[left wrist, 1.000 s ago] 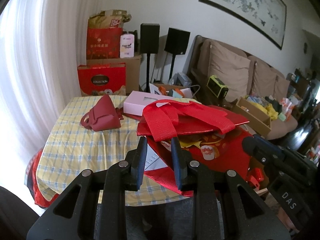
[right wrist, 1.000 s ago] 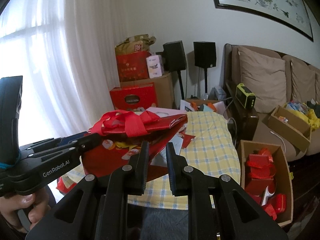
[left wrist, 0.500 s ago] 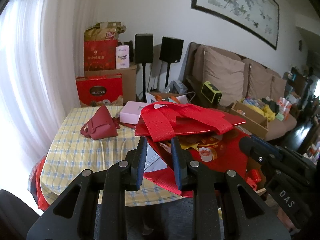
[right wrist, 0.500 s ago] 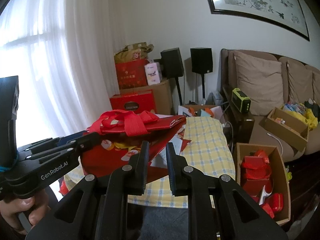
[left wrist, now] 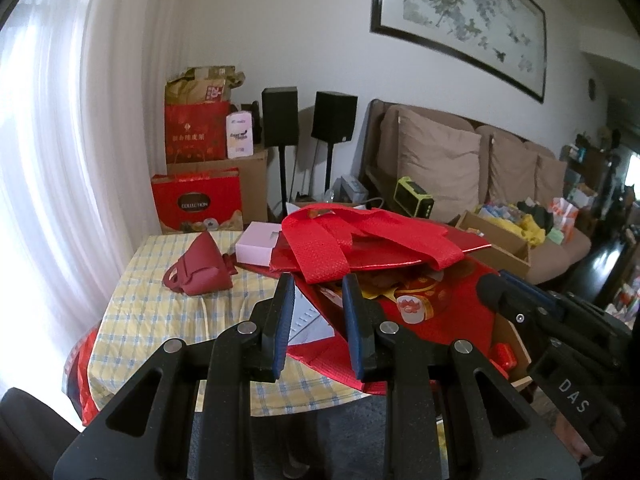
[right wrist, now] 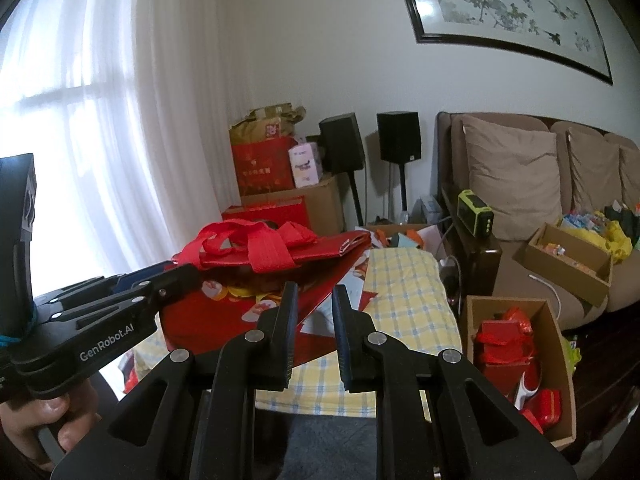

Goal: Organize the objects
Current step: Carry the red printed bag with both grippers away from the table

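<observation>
A red tote bag (left wrist: 452, 300) with wide red handles (left wrist: 376, 236) hangs tilted over the near edge of the yellow checked table (left wrist: 160, 320). My left gripper (left wrist: 318, 280) has narrow jaws with the bag's lower left edge running between them. My right gripper (right wrist: 314, 288) holds the bag (right wrist: 200, 320) the same way on its right side. The bag rides with both grippers. In the right wrist view the left gripper (right wrist: 180, 276) lies against the bag's side. The right gripper (left wrist: 490, 286) also shows in the left wrist view.
A dark red purse (left wrist: 200, 276) and a pink box (left wrist: 256, 244) lie on the table behind the bag. On the floor to the right stands a cardboard box (right wrist: 508, 300) of red items. A sofa (left wrist: 440, 160), speakers (left wrist: 280, 116) and stacked gift boxes stand beyond. A hand (right wrist: 48, 432) grips the left handle.
Both grippers have risen and drawn back with the bag, which keeps its place between them. The table, purse and pink box have sunk in view, and the bag hides more of the pink box.
</observation>
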{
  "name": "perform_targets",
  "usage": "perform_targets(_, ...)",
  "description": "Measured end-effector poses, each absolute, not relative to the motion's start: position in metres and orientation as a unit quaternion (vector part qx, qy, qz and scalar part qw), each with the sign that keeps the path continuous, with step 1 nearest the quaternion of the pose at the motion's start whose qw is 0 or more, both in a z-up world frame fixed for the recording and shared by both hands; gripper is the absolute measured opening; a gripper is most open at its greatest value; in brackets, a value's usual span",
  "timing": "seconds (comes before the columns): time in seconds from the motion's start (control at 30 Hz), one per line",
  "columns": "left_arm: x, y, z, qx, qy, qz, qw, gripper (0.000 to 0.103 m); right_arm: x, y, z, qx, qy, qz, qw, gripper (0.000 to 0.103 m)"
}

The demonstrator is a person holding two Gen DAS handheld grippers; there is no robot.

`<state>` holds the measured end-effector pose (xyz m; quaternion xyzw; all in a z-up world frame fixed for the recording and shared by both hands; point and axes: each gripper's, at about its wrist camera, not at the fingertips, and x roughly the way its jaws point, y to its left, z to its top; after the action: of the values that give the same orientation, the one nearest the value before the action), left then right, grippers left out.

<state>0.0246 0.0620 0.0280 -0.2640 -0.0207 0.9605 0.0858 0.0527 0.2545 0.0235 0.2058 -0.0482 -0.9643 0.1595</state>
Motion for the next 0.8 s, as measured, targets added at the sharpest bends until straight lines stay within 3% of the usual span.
perform_targets(0.8,0.058,0.072,0.06,-0.22,-0.015,0.97,0.101,0.022,0.092,0.27,0.054,0.168,-0.048,-0.972,0.157,0.017)
